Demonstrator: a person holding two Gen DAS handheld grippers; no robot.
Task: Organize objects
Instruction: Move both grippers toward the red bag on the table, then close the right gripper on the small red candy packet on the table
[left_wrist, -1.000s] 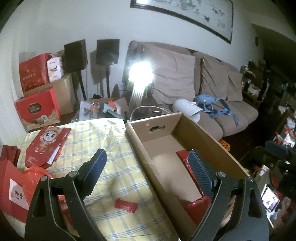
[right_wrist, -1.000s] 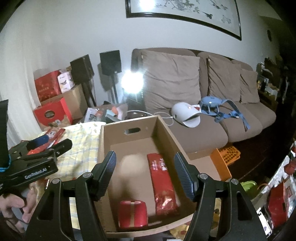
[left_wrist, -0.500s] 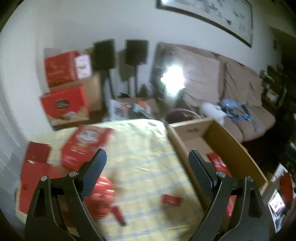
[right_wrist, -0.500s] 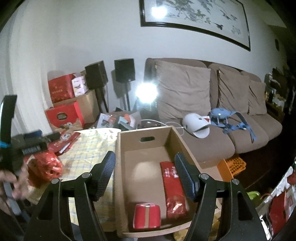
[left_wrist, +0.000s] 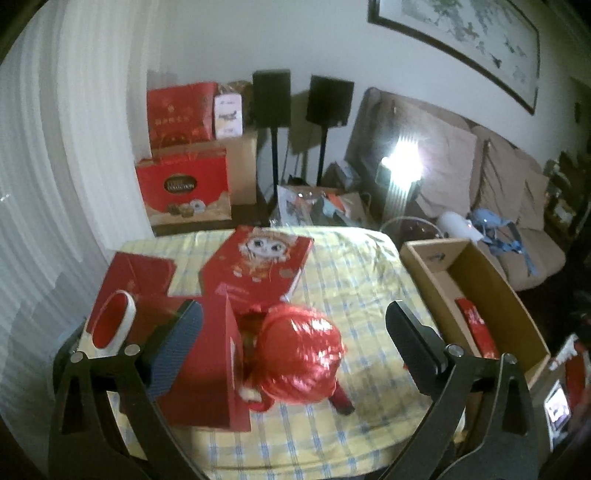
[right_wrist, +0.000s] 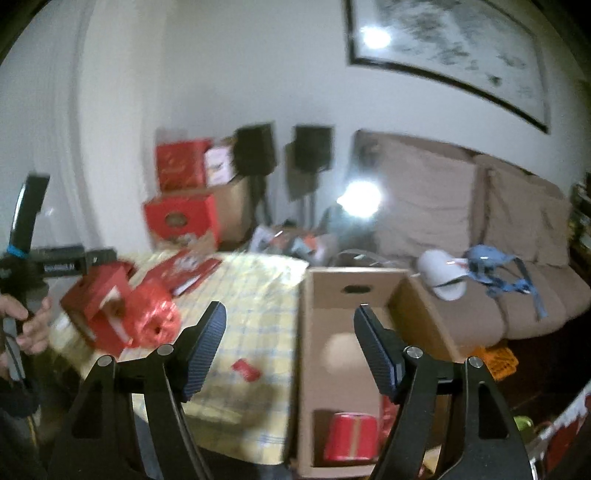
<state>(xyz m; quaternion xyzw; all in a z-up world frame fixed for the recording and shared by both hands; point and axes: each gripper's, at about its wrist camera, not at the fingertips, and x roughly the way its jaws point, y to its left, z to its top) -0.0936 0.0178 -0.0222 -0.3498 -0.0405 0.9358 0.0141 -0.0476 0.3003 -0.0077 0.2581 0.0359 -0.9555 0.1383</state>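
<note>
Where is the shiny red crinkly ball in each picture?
Left wrist view: the red ball sits low in the middle, on the checked cloth between the open fingers of the left gripper, beside a red box.
Right wrist view: the ball is at the left, blurred, on the same cloth, left of the right gripper.
Shared landmark: the cardboard box, right of the ball in both.
</note>
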